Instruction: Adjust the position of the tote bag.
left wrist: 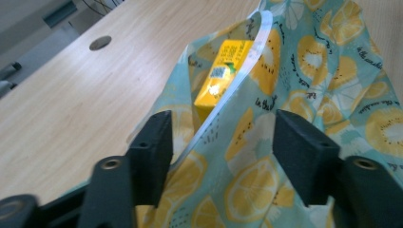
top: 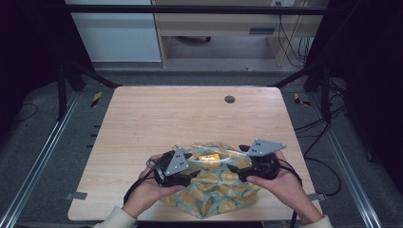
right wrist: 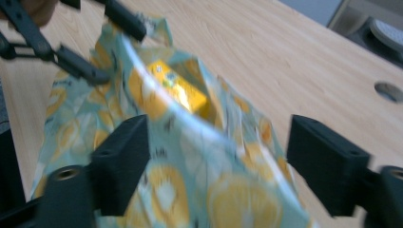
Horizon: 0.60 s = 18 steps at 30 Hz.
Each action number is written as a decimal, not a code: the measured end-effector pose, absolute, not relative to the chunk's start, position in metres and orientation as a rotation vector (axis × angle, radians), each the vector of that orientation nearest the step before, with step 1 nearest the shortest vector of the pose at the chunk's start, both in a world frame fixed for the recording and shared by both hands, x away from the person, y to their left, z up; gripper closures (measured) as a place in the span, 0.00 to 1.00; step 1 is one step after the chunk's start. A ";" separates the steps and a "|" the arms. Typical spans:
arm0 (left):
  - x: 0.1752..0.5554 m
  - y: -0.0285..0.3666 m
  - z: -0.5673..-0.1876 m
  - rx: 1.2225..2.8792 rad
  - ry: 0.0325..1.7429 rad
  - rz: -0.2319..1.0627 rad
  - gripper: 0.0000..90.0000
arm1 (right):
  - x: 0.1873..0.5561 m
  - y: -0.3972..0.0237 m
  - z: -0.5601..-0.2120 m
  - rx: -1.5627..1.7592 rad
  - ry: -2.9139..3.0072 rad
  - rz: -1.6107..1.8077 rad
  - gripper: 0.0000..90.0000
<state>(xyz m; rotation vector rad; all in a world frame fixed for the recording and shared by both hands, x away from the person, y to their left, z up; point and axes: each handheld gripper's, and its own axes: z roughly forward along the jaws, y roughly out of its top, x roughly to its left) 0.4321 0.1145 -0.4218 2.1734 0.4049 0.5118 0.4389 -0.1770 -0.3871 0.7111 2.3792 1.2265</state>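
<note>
A pale-blue cloth bag printed with lemon slices lies near the table's front edge. Its mouth gapes upward and a yellow carton sits inside. In the high view my left gripper is at the bag's left side and my right gripper at its right, both pointing inward at the mouth. In the left gripper view the open left gripper hangs over the bag, with its white hem between the jaws and the carton beyond. The right gripper is open above the blurred bag and carton.
The wooden table stretches bare behind the bag, with a round cable hole near its far edge. Black frame posts and floor cables flank the table. The front edge lies just below the bag.
</note>
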 end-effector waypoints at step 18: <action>0.418 0.115 -0.435 2.177 0.382 0.503 0.96 | 0.491 -0.112 -0.392 0.659 2.550 1.146 0.74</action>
